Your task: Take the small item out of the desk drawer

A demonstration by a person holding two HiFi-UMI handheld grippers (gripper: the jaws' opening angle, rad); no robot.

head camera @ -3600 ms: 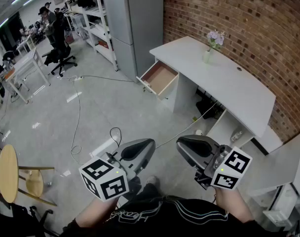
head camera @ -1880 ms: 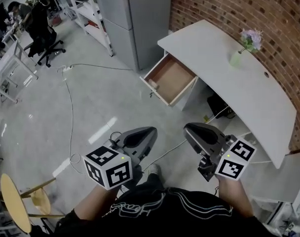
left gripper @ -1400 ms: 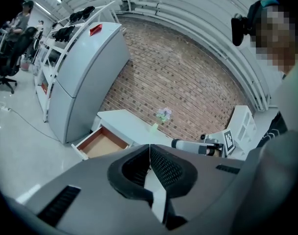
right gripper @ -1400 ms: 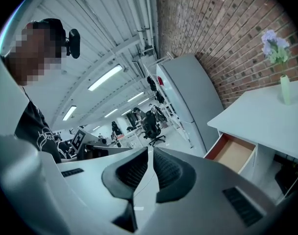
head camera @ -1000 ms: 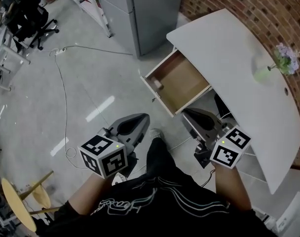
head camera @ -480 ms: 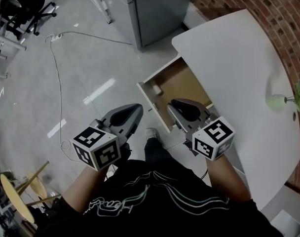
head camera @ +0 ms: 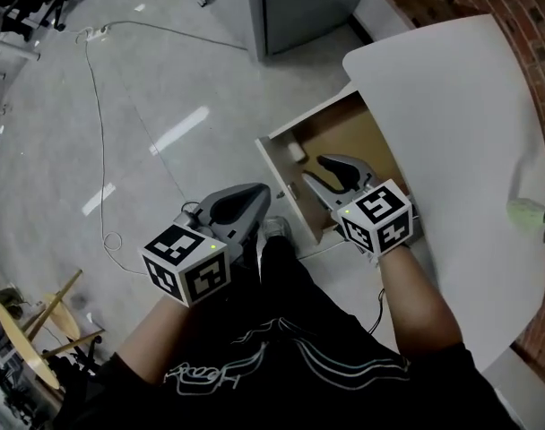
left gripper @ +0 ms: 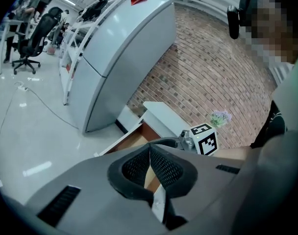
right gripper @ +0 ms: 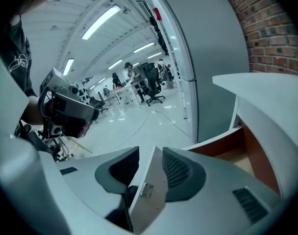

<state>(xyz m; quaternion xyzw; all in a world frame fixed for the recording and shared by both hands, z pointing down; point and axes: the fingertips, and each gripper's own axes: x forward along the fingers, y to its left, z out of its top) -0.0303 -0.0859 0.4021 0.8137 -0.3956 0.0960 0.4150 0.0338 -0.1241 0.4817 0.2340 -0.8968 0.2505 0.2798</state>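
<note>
The desk drawer (head camera: 274,164) stands pulled out, its brown bottom showing. A small pale item (head camera: 297,150) lies in its near-left corner. My right gripper (head camera: 313,169) reaches over the drawer's front part, close to the right of the item and not touching it. Its jaws are opening, and the right gripper view shows a gap at the right gripper (right gripper: 150,155) with nothing gripped. My left gripper (head camera: 255,200) hangs over the floor just short of the drawer front. It is shut and empty in its own view, left gripper (left gripper: 150,153).
The white desk top (head camera: 443,124) runs to the right, with a pale green vase (head camera: 526,213) at its far edge. A grey cabinet (head camera: 299,7) stands behind the drawer. A cable (head camera: 93,106) trails over the floor at left, and a wooden stool (head camera: 30,330) stands at lower left.
The person has stepped up to the desk. My right gripper moved forward over the open drawer and its jaws parted. The left gripper stayed shut, trailing at the drawer front.
</note>
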